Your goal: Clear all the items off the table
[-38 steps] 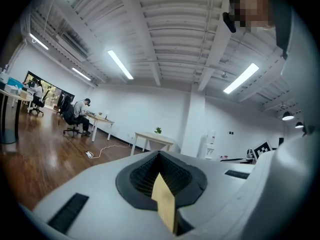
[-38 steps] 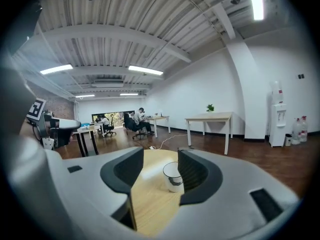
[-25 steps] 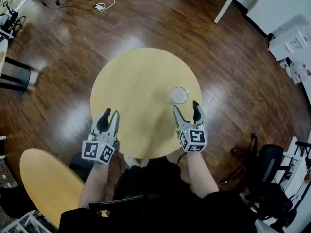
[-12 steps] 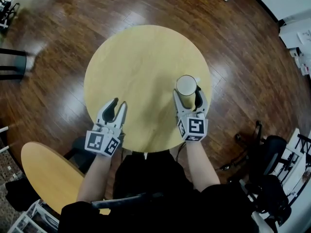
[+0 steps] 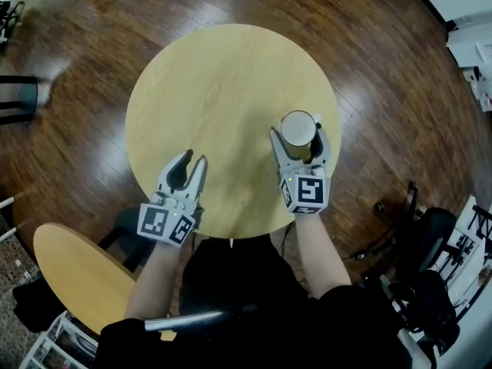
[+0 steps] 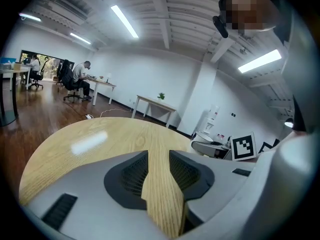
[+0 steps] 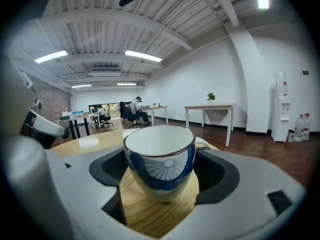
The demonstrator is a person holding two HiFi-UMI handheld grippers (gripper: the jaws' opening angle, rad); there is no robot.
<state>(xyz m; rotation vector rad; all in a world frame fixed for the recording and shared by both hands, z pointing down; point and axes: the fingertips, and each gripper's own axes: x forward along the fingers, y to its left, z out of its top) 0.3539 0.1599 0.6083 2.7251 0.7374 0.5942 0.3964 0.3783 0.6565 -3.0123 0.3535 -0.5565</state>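
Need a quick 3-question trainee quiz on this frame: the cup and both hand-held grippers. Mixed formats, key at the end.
1. Multiple choice: what stands between the jaws of the right hand-held gripper? A) a bowl B) a blue-and-white cup C) nothing
2. True or false: the left hand-held gripper holds a spoon.
3. Fill in: the cup stands on a round ____ table.

Key
1. B. The jaws are opening, and the pads look clear of the cup on both sides.
2. False. Its jaws are slightly apart, with only tabletop between them.
3. Wooden.
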